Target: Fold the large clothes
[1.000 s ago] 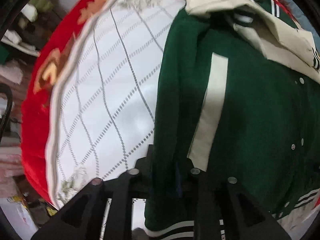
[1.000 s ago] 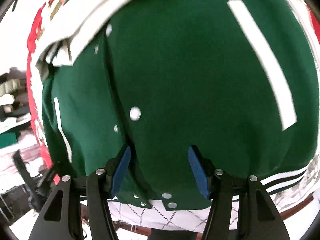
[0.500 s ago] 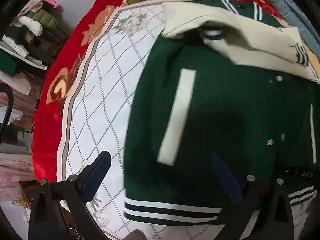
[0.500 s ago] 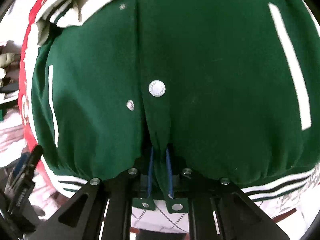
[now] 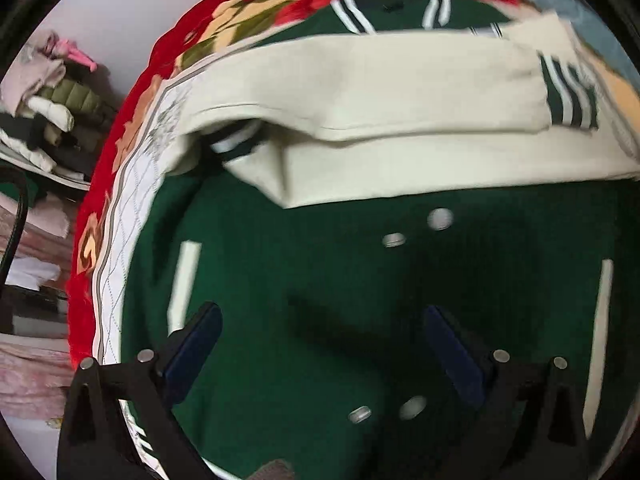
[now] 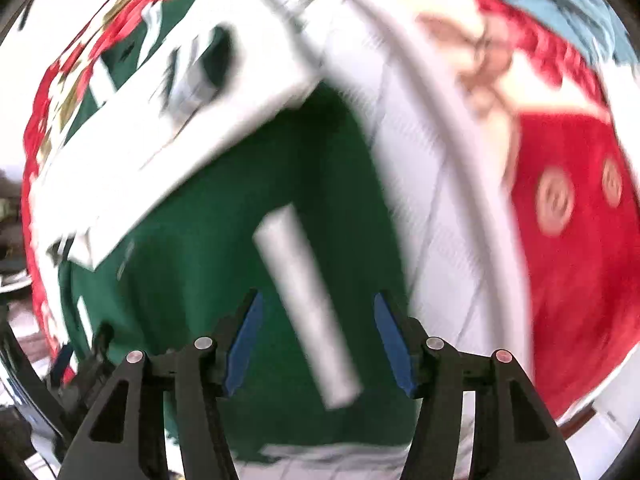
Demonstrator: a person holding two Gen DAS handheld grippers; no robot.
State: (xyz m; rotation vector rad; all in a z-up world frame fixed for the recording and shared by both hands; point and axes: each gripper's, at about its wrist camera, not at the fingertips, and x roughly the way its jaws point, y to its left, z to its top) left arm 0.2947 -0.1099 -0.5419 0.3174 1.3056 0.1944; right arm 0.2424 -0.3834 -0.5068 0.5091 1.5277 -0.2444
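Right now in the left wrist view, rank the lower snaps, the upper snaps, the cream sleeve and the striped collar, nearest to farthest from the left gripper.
1. Lower snaps: between the open left gripper fingers, low.
2. Upper snaps: ahead, mid-jacket.
3. Cream sleeve: folded across the chest beyond.
4. Striped collar: top, by the red blanket.

Black tool (image 5: 320,352), blue pads (image 6: 244,340), silver screws

Green jacket (image 5: 304,280) lies flat, cream sleeves (image 5: 380,92) folded across

Bed, probably: red floral blanket (image 5: 96,240), white quilted sheet (image 5: 132,216), green jacket (image 5: 320,280) atop.
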